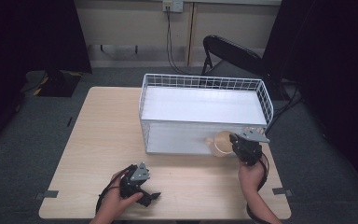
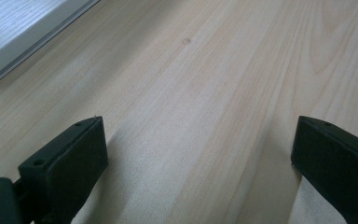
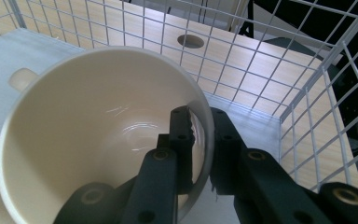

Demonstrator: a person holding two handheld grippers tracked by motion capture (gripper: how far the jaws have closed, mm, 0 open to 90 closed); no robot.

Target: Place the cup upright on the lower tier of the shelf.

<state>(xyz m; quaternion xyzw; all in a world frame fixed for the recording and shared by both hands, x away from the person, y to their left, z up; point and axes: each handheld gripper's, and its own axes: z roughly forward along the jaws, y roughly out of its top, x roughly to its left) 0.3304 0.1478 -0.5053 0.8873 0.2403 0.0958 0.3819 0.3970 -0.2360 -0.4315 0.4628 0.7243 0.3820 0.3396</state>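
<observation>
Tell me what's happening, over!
Right gripper shut on cream ceramic cup's rim. Left gripper open, empty. White wire basket's wall close ahead.

The cream ceramic cup (image 3: 98, 140) ran off the bottom edge of the right gripper view; its handle (image 3: 21, 78) showed only as a stub behind the rim. In the high view, the black right gripper (image 1: 235, 142) covered the cup's near side. The left gripper view cut the white wire basket (image 2: 23, 32) to a corner of its base. The black folding chair (image 1: 233, 53) stood partly behind the basket.
</observation>
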